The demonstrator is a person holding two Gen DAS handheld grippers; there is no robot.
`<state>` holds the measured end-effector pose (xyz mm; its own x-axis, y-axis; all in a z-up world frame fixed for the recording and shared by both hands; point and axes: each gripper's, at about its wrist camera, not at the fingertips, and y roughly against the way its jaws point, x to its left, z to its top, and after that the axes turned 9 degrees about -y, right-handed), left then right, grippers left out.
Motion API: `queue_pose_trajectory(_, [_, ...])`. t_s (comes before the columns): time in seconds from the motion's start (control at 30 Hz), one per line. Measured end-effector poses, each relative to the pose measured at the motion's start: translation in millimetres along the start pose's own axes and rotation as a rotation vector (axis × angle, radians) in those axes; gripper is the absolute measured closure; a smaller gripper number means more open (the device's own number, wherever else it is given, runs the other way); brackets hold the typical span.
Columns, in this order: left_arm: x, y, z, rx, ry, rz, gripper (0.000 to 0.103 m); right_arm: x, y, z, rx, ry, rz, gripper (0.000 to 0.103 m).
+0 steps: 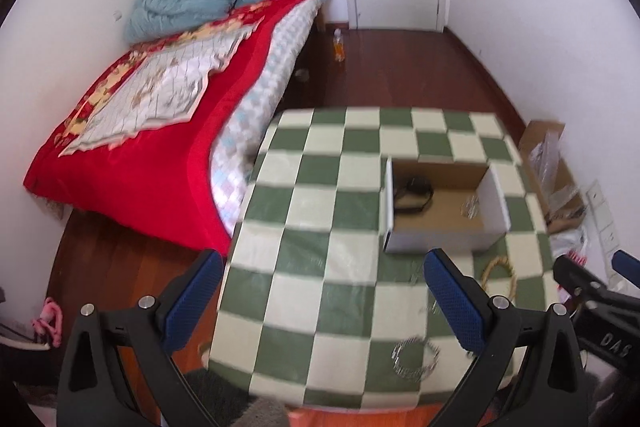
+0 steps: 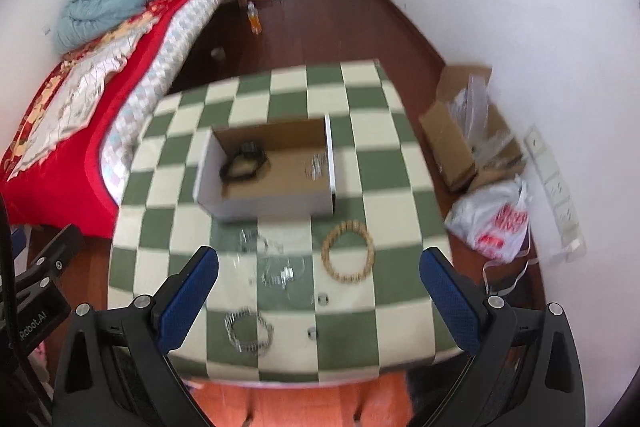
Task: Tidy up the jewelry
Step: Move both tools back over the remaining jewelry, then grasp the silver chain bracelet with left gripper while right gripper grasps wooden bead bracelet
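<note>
Grippers, left (image 1: pixel 324 303) and right (image 2: pixel 320 301), hover spread and empty; next, probably pinch the bracelet (image 2: pixel 349 251) for the box (image 2: pixel 267 205).

My left tool (image 1: pixel 324 303): spread wide, empty, above the checkered table (image 1: pixel 312 211). Open box (image 1: pixel 440 211) on the table, holding a black item (image 1: pixel 414 193) and a silvery piece (image 1: pixel 469 206). Beaded wooden bracelet (image 1: pixel 500 273) just before the box. Silvery bracelet (image 1: pixel 414 357) near the front edge. Red-covered bed (image 1: pixel 160 147) left. Right tool (image 1: pixel 592 279) at right edge.
</note>
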<state>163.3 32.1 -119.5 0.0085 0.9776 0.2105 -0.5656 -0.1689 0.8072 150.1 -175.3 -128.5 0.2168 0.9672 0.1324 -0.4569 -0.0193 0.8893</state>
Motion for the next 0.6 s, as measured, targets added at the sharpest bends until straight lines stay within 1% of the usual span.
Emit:
queue_pose_trajectory(0.03, [-2.8,-4.6,-8.0,0.017,-0.011,0.000,0.000,-5.3,-8.0,-7.6,0.028,-0.005,-0.003,0.001])
queue_pose_trajectory(0.13, [-12.3,-30.5,-34.2,0.111,-0.030,-0.001,0.000,-22.0,-35.1,-27.7,0.115,-0.042,-0.001,0.003])
queue_pose_trajectory(0.17, [-16.2,-40.1,-42.9,0.137,-0.035,-0.007,0.001,-29.6,-46.8,-35.9,0.153,-0.062,0.011,0.009])
queue_pose_trajectory(0.2, [-22.4,-54.8,-53.3,0.177,-0.050,-0.016,0.001,-34.4,-55.3,-40.2,0.176,-0.073,0.015,0.019])
queue_pose_trajectory(0.27, [-32.8,-74.2,-68.2,0.226,-0.078,-0.021,0.001,-45.1,-73.9,-51.6,0.229,-0.092,0.012,0.029])
queue_pose_trajectory(0.3, [-38.1,-84.5,-73.6,0.250,-0.090,-0.029,0.001,-49.2,-80.4,-55.7,0.242,-0.098,0.013,0.031])
queue_pose_trajectory(0.37, [-52.3,-107.4,-85.1,0.309,-0.111,-0.078,0.002,-57.2,-92.2,-61.5,0.263,-0.110,0.004,0.031])
queue_pose_trajectory(0.43, [-63.1,-121.0,-91.5,0.342,-0.124,-0.105,0.013,-63.1,-100.4,-62.6,0.276,-0.124,0.003,0.031])
queue_pose_trajectory(0.53, [-80.1,-144.3,-101.2,0.406,-0.141,-0.143,0.015,-73.7,-111.2,-61.7,0.290,-0.152,-0.002,0.031])
queue_pose_trajectory(0.6, [-87.5,-155.3,-106.8,0.431,-0.147,-0.142,0.016,-79.8,-116.9,-58.4,0.296,-0.173,0.000,0.031])
